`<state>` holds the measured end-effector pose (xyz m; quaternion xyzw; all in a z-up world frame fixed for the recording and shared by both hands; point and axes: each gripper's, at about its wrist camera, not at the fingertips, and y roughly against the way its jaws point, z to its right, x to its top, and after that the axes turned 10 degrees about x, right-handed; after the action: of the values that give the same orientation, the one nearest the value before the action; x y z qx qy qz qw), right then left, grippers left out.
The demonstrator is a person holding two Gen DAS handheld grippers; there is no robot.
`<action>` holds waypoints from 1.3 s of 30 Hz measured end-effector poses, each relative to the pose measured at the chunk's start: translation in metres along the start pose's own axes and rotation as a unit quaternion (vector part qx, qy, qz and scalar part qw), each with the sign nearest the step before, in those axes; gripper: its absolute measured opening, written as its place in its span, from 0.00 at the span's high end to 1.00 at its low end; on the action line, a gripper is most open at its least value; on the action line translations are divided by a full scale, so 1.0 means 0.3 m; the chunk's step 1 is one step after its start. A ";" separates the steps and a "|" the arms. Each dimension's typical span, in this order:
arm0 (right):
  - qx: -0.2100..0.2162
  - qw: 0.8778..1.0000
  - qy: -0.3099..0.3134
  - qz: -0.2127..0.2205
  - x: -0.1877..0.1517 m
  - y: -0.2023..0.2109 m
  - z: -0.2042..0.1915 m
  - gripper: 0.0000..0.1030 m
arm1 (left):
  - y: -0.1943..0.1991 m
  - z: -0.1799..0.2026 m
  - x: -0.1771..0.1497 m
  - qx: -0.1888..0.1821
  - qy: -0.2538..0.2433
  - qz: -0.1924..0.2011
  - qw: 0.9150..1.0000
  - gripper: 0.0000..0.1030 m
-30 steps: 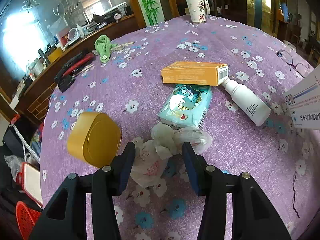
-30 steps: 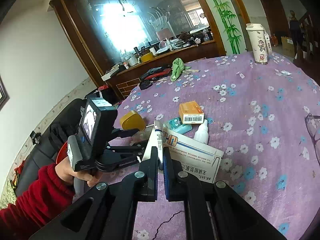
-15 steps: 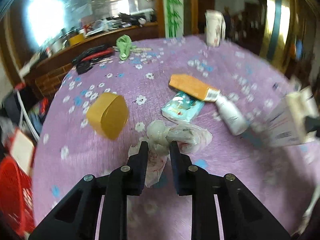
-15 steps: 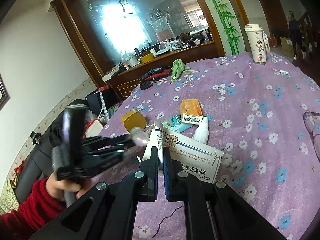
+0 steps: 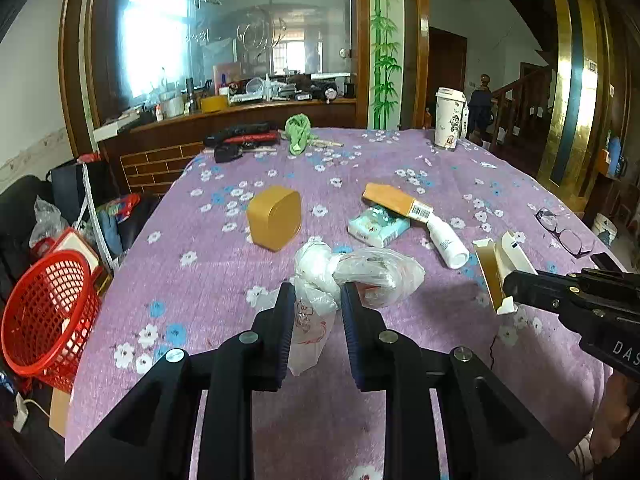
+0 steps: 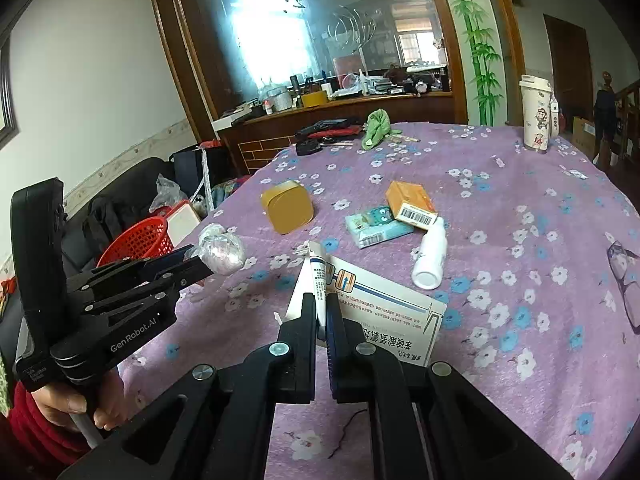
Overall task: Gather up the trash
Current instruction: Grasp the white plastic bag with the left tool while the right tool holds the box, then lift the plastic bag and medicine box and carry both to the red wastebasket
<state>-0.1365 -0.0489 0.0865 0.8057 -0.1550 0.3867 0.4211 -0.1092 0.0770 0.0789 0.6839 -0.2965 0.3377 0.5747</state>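
Left hand-held gripper (image 5: pixel 313 312) clamped on crumpled plastic bag (image 5: pixel 352 272), right hand-held gripper (image 6: pixel 321 316) pinching white carton (image 6: pixel 384 312); best carried level to red basket (image 5: pixel 44 312) beside worktop (image 5: pixel 200 264).

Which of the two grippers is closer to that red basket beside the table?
Left. The left gripper, clamped on a crumpled plastic bag, is by the table edge near the red basket. The right gripper, holding a white box, is further in over the table.
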 end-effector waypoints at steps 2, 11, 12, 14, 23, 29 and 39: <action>-0.001 1.000 0.002 -0.001 0.003 -0.001 -0.014 0.95 | -0.003 -0.009 -0.013 0.003 0.004 -0.003 1.000 0.78; 0.002 1.000 0.010 -0.012 0.006 -0.024 -0.065 0.95 | 0.010 -0.053 -0.039 0.007 0.015 -0.006 1.000 0.78; 0.003 1.000 0.010 -0.013 0.007 -0.027 -0.068 0.95 | 0.012 -0.057 -0.041 0.007 0.015 -0.006 1.000 0.78; 0.004 1.000 0.012 -0.015 0.005 -0.030 -0.076 0.95 | 0.012 -0.062 -0.048 0.009 0.014 -0.008 1.000 0.78; 0.007 1.000 0.014 -0.020 0.002 -0.033 -0.095 0.95 | 0.016 -0.069 -0.061 0.026 0.010 -0.009 1.000 0.78; 0.007 1.000 0.015 -0.020 -0.001 -0.029 -0.103 0.95 | 0.035 -0.065 -0.068 0.040 0.004 0.000 0.999 0.78; 0.008 1.000 0.021 -0.020 0.002 -0.017 -0.137 0.95 | 0.070 -0.065 -0.074 0.047 -0.001 0.013 0.999 0.78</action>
<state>-0.1535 -0.0130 0.0983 0.8037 -0.1271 0.3958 0.4257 -0.1415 0.0932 0.0757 0.7064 -0.2898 0.3584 0.5371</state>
